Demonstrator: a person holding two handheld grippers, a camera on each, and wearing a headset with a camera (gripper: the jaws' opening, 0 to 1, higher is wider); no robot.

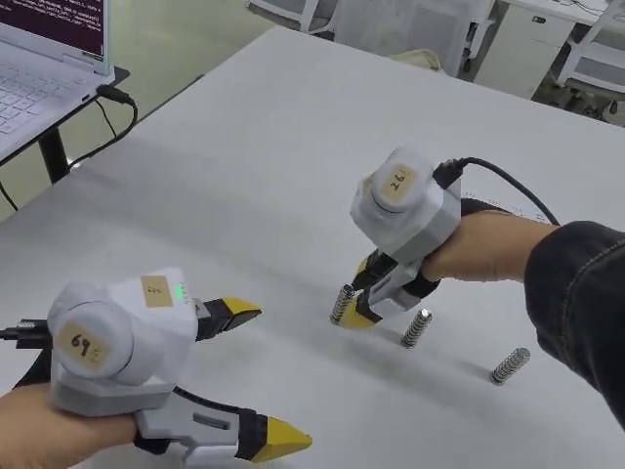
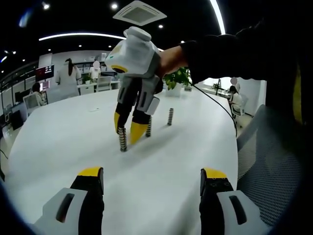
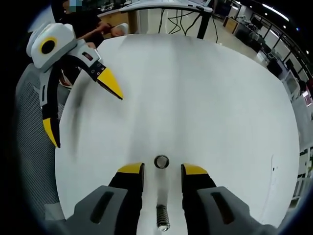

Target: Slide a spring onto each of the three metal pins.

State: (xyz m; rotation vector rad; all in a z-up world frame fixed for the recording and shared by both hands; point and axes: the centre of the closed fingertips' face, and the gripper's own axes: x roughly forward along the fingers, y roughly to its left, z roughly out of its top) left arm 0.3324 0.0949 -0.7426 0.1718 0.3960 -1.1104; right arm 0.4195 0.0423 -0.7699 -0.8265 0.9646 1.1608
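**A:** What does the head view give you that the gripper views don't?

**B:** All three springs in one row on the white table (image 1: 293,127). The first spring (image 1: 342,304) is at the tips of the right gripper (image 1: 356,311). The second spring (image 1: 417,327) is near it, below the right hand (image 1: 479,244). The third spring (image 1: 510,364) is farther along, apart from both. Each one leans a little. A laptop (image 1: 49,59) sits on its own stand off the table's far left edge.

**A:** And the right gripper view?

**B:** It looks down the first spring end-on, so the spring reads as a small ring just ahead of the two yellow tips, in line with the gap. The jaws stand a little apart, wider than the ring, and grip nothing. Lower down, between the jaw bodies, a spring shows side-on. It looks to be the second one.

**A:** Are there pins inside the coils?

**B:** I cannot tell.

**A:** The left gripper?

**B:** The left gripper (image 1: 264,376) sits low at the near left, jaws spread wide and holding nothing, well apart from the springs. Its own view looks across the table at the right gripper pointing steeply down, with a dark sleeve (image 2: 230,44) behind it. One yellow tip is just over the top of the first spring.

**A:** How is the right hand posed?

**B:** The wrist is raised and the gripper is tilted tips-down toward the person's left. A cable (image 1: 508,186) runs off its back over the hand.
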